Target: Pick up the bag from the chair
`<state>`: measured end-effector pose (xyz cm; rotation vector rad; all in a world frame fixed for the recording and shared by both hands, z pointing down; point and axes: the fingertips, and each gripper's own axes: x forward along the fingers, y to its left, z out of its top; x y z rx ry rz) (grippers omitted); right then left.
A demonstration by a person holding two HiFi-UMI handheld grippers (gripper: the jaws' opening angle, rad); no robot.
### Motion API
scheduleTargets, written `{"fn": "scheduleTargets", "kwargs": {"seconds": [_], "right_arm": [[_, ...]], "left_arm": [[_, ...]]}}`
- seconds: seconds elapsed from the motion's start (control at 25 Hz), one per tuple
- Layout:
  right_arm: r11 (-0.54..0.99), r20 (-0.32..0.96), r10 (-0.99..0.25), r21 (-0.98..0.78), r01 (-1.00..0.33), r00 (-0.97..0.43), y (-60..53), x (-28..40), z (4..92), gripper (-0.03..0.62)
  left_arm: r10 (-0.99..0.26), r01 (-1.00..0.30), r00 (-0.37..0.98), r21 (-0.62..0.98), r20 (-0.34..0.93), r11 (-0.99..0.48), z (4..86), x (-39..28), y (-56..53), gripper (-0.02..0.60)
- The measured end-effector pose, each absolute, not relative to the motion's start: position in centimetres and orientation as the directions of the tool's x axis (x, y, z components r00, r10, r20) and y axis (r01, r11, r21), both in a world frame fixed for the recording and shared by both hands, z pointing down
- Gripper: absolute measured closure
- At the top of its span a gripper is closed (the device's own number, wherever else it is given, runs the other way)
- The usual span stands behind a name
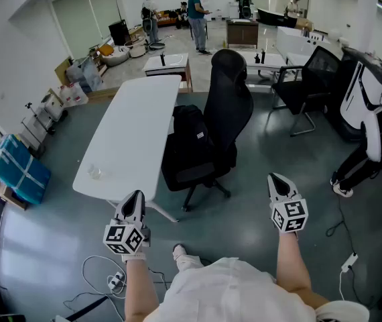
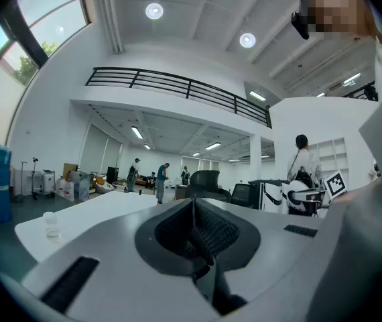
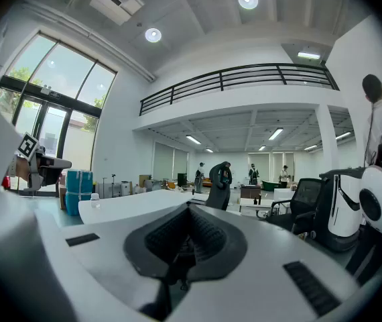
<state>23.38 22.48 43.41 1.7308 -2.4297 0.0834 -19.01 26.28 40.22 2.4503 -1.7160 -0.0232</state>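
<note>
Head view looks steeply down on a grey floor (image 1: 244, 206). A long white table (image 1: 134, 136) runs from the middle toward 7 o'clock. Just beside it, at the centre of the picture, stands a black office chair (image 1: 228, 106) with a tall backrest. The black bag (image 1: 189, 136) sits upright on the chair's seat, at the backrest's 9 o'clock side, facing the table.

The left gripper (image 1: 134, 196) is held low at 7 o'clock and the right gripper (image 1: 277, 178) at 5 o'clock, both well apart from the chair. In the left gripper view and the right gripper view, each claw is pressed together with nothing between its jaws.

A small clear cup (image 1: 94, 172) stands near the table's close end, at 9 o'clock.
</note>
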Motion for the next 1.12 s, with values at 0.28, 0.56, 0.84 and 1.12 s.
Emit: {"fn": "scheduleTargets", "kwargs": {"seconds": [0.28, 0.56, 0.84, 1.12], "right_arm": [[0.339, 0.154, -0.932, 0.049, -0.940, -0.328, 22.0, 23.2, 43.2, 0.576], [0.346, 0.161, -0.928, 0.043, -0.937, -0.336, 22.0, 23.2, 43.7, 0.576], [0.343, 0.147, -0.932, 0.056, -0.938, -0.332, 22.1, 23.4, 43.9, 0.576], [0.337, 0.172, -0.931, 0.058, -0.940, -0.323, 22.2, 23.6, 44.7, 0.576]], "left_arm": [[-0.935, -0.933, 0.347, 0.134, 0.079, -0.335, 40.4, -18.9, 26.0, 0.552], [-0.933, -0.932, 0.349, 0.132, 0.085, -0.337, 40.6, -18.7, 26.0, 0.552], [-0.933, -0.930, 0.352, 0.143, 0.078, -0.339, 40.7, -18.5, 26.1, 0.552], [-0.927, -0.924, 0.367, 0.145, 0.077, -0.353, 40.9, -17.8, 26.1, 0.552]]}}
